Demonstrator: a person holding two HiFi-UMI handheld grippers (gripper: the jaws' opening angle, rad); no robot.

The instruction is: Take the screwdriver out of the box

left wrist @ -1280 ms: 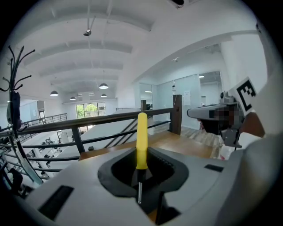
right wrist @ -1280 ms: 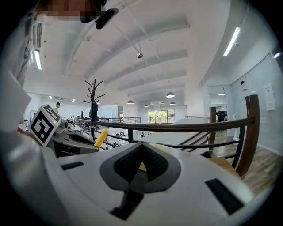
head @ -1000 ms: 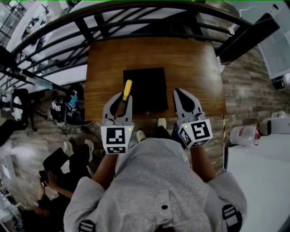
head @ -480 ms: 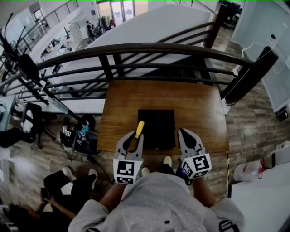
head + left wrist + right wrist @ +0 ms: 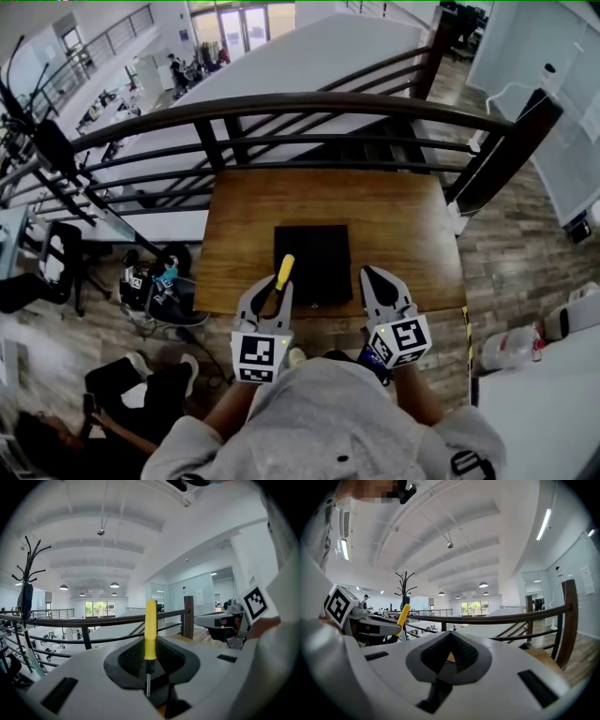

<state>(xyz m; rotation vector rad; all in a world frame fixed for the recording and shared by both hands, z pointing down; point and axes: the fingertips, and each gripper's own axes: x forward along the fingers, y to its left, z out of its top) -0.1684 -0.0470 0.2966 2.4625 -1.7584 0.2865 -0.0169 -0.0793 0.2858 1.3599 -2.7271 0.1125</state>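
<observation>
At the near edge of the wooden table [image 5: 394, 206], about midway along it, sits a black box [image 5: 314, 262], lid flat, apparently closed, contents not visible. Item: screwdriver [image 5: 150, 630], yellow handle, short black collar, thin metal shaft; located not in the box but in the left gripper [image 5: 151, 663], seen from the head view over the box's left near corner [image 5: 283, 273]. The left gripper [image 5: 268, 292] is clamped on the collar and upper shaft, handle projecting forward past the jaw tips, blade pointing back toward the gripper body. The right gripper [image 5: 377, 279] hangs near the box's right near corner, jaws brought together with nothing between them [image 5: 449, 641]. Handling, by judgement: light, rigid, not fragile; smooth round handle and shaft likely to roll or swivel in a pinch, so a firm hold on the collar or the thick middle of the handle suits best. Beyond the table's far edge runs a dark railing [image 5: 281, 103].
</observation>
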